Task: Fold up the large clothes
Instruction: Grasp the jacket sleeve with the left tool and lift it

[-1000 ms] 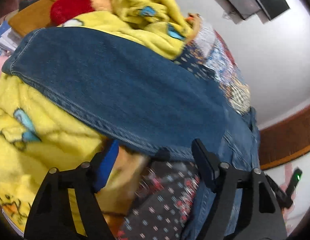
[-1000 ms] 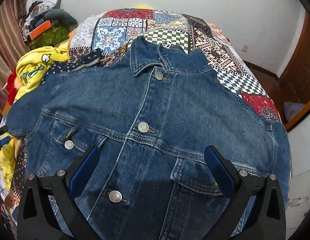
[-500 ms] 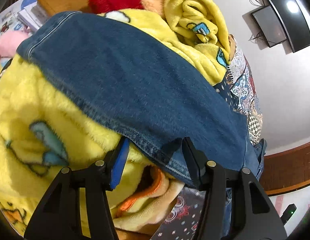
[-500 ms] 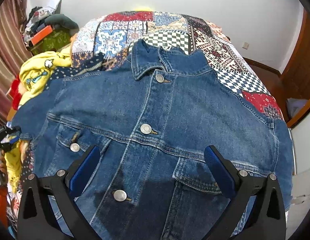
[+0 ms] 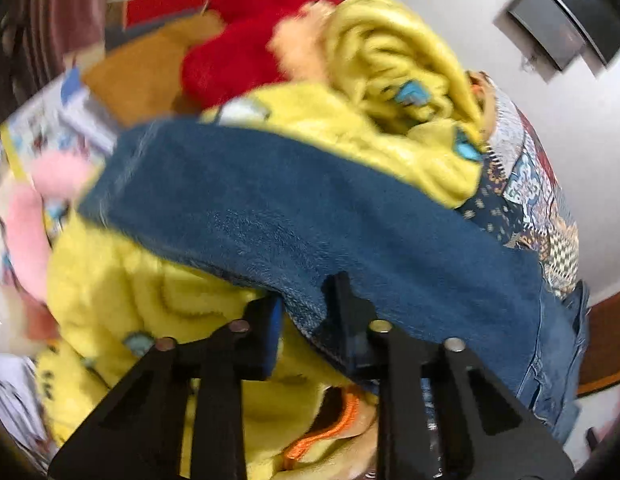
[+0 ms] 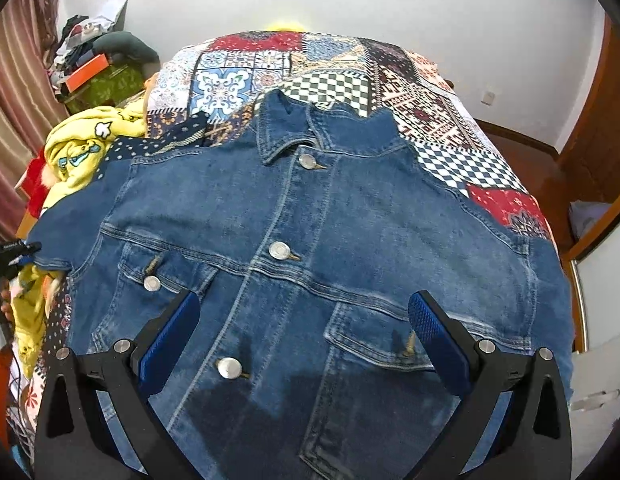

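- Closing on the edge of the jacket sleeve [image 5: 350, 240], the left gripper [image 5: 305, 316] now has its jaws drawn in from the wide gap they showed a second ago, with the sleeve's stitched seam edge pinched between them.
- Blurring in the left wrist view suggests this hand is on the move as the jaws close; the sleeve looks slightly raised off the yellow blanket [image 5: 121, 288] beneath it, though the blur makes that hard to confirm.
- Lying flat and buttoned, front up, the denim jacket [image 6: 310, 240] covers the near end of the bed [image 6: 450, 148], its collar pointing toward the far wall.
- From the jacket's collar, the pinched sleeve stretches off to the left, over the yellow blanket.
- The right gripper [image 6: 305, 336] hovers released above the lower front of the jacket, jaws wide, nothing between them; it has barely shifted.
- This likely marks the start of the first fold: with the sleeve secured, it can be carried inward across the jacket's front.
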### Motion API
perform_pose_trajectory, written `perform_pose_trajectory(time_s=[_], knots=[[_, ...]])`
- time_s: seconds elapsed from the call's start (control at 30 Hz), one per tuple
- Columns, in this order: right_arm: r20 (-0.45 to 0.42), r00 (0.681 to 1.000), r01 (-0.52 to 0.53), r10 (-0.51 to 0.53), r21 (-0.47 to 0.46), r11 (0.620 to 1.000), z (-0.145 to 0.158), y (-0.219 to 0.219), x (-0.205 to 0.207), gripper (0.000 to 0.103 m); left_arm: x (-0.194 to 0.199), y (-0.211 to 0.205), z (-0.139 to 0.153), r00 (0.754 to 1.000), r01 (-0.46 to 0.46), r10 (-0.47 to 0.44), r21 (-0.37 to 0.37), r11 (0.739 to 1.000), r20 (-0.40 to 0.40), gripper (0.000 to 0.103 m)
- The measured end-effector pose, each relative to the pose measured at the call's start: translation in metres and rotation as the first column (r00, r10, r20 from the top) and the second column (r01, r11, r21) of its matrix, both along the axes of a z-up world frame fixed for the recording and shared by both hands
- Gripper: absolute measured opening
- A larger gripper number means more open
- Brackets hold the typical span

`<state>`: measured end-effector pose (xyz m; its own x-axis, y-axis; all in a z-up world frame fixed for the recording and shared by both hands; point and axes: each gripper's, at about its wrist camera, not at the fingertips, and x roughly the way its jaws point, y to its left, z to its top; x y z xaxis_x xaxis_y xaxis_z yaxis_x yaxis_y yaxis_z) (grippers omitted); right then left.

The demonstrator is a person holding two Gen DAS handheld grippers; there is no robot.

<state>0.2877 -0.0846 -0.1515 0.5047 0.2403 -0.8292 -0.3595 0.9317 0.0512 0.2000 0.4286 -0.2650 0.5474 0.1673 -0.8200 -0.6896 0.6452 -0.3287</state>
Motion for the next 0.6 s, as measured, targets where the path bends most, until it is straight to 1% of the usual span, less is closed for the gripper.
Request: perform_pose_trajectory(time_s=[0.03,0.07,0.13,0.2,0.3,0.37,0.43,0.47,0.53,0.57,0.6], knots=[[-0.004,1.000,0.006,-0.006,0.004,1.000,0.001,-0.003,0.000,0.103,0.004,-0.005,0.011,1.000,0.013,-0.013,0.044,0.999,-0.002,0.016],[-0.006,1.000,0.010,-0.010,0.009,1.000,0.001,-0.006,0.000,0.103,0.009,-0.012,0.026,0.999,0.034,-0.034,0.105,0.994,-0.005,0.015],[-0.009,1.000,0.020,-0.020,0.024,1.000,0.003,-0.013,0.001,0.103,0.016,-0.026,0.052,0.997,0.068,-0.072,0.183,0.981,0.012,0.012],[-0.008,1.000,0.029,-0.029,0.034,0.999,0.005,-0.018,-0.001,0.103,0.024,-0.040,0.081,0.991,0.098,-0.115,0.220,0.971,0.064,0.011],[-0.004,0.999,0.045,-0.045,0.046,0.998,0.009,-0.027,-0.001,0.103,0.044,-0.071,0.127,0.969,0.157,-0.203,0.291,0.944,0.137,0.011],[-0.001,0.999,0.054,-0.054,0.062,0.997,0.012,-0.034,-0.002,0.103,0.058,-0.098,0.154,0.941,0.211,-0.280,0.322,0.923,0.188,0.011],[0.004,0.998,0.064,-0.064,0.076,0.995,0.015,-0.041,-0.004,0.103,0.071,-0.130,0.177,0.904,0.273,-0.362,0.344,0.898,0.229,0.011],[0.006,0.998,0.067,-0.068,0.083,0.994,0.016,-0.044,-0.004,0.103,0.080,-0.151,0.187,0.878,0.314,-0.412,0.357,0.880,0.244,0.011],[0.008,0.997,0.072,-0.073,0.095,0.993,0.019,-0.051,-0.005,0.103,0.092,-0.182,0.195,0.838,0.377,-0.482,0.366,0.851,0.257,0.010],[0.008,0.997,0.075,-0.076,0.098,0.992,0.020,-0.054,-0.006,0.103,0.101,-0.204,0.197,0.810,0.422,-0.526,0.367,0.829,0.259,0.010],[0.007,0.997,0.077,-0.078,0.100,0.992,0.021,-0.058,-0.006,0.103,0.106,-0.220,0.197,0.791,0.453,-0.556,0.369,0.812,0.253,0.010]])
